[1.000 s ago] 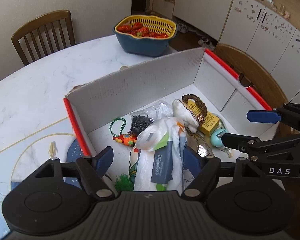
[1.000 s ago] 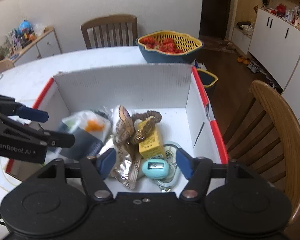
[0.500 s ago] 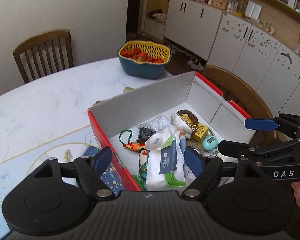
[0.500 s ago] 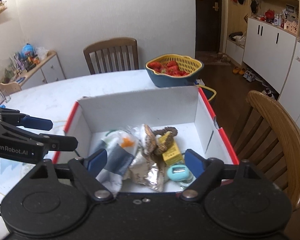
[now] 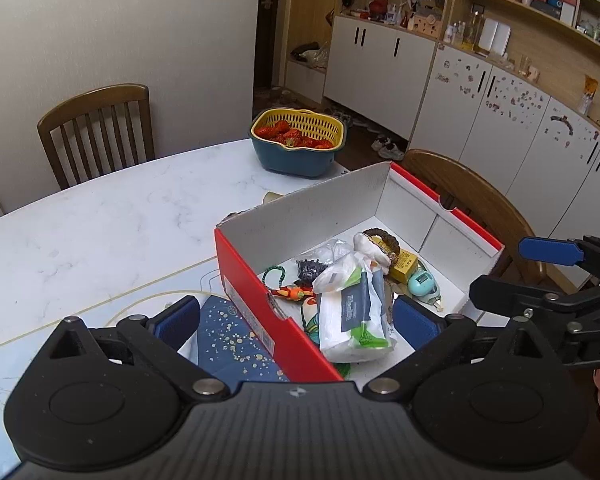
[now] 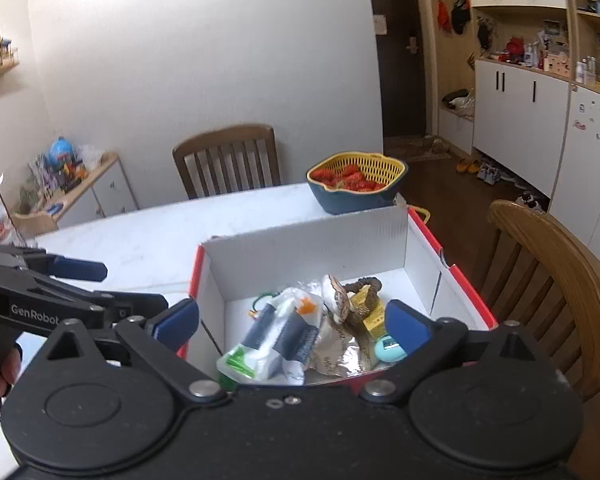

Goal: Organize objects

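Observation:
A red and white cardboard box [image 5: 252, 276] [image 6: 308, 248] stands on the marble table [image 5: 100, 220]. In it lie a white tissue pack [image 5: 352, 312] [image 6: 272, 340], a yellow carton [image 5: 404, 266], a teal timer [image 5: 420, 282] [image 6: 388, 350], a brown bead bracelet [image 5: 384, 236], a carrot toy [image 5: 292, 292] and a foil packet [image 6: 340, 356]. My left gripper [image 5: 296, 320] [image 6: 120, 286] hovers above the box's near left corner, jaws opening, nothing between them. My right gripper [image 6: 292, 322] [image 5: 516, 270] hangs above the near right side, jaws also opening and empty.
A blue and yellow basket of strawberries [image 5: 298, 140] [image 6: 356, 178] sits behind the box. A dark blue patterned mat [image 5: 228, 340] lies left of the box. Wooden chairs stand at the far side [image 5: 96, 128] and close on the right [image 6: 552, 280].
Both grippers have drawn back and upward from the box, which now looks smaller and farther. Both pairs of jaws have spread wider. The things in the box lie as before.

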Action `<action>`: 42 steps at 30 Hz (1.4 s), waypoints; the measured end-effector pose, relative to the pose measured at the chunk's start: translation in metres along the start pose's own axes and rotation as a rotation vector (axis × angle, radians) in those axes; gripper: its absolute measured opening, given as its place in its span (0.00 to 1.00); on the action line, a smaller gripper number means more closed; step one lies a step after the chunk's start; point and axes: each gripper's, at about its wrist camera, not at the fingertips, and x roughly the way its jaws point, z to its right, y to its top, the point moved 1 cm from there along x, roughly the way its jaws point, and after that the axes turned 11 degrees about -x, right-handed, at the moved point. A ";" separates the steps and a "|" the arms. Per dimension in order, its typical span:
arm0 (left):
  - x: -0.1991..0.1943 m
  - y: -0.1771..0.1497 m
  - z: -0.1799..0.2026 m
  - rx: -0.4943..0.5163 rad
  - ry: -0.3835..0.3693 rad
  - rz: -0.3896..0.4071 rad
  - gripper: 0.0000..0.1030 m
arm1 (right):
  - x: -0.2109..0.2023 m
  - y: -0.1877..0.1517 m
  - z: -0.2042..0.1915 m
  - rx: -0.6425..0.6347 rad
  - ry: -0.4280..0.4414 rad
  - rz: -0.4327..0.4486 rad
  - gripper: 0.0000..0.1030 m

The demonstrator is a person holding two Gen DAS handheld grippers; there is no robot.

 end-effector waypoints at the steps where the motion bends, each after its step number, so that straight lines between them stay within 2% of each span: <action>1: -0.002 -0.001 -0.002 0.002 -0.004 0.002 1.00 | -0.003 0.000 -0.002 0.008 -0.002 0.006 0.98; 10: -0.025 -0.012 -0.012 0.039 -0.044 0.021 1.00 | -0.025 -0.009 -0.023 0.075 -0.037 0.036 0.99; 18: -0.040 -0.021 -0.022 0.028 -0.080 0.023 1.00 | -0.036 -0.020 -0.045 0.068 -0.069 0.041 0.99; 31: -0.040 -0.038 -0.036 0.006 -0.071 0.002 1.00 | -0.038 -0.031 -0.067 0.058 -0.084 0.022 0.99; 42: -0.042 -0.042 -0.041 -0.003 -0.052 0.017 1.00 | -0.034 -0.039 -0.073 0.065 -0.091 -0.006 0.99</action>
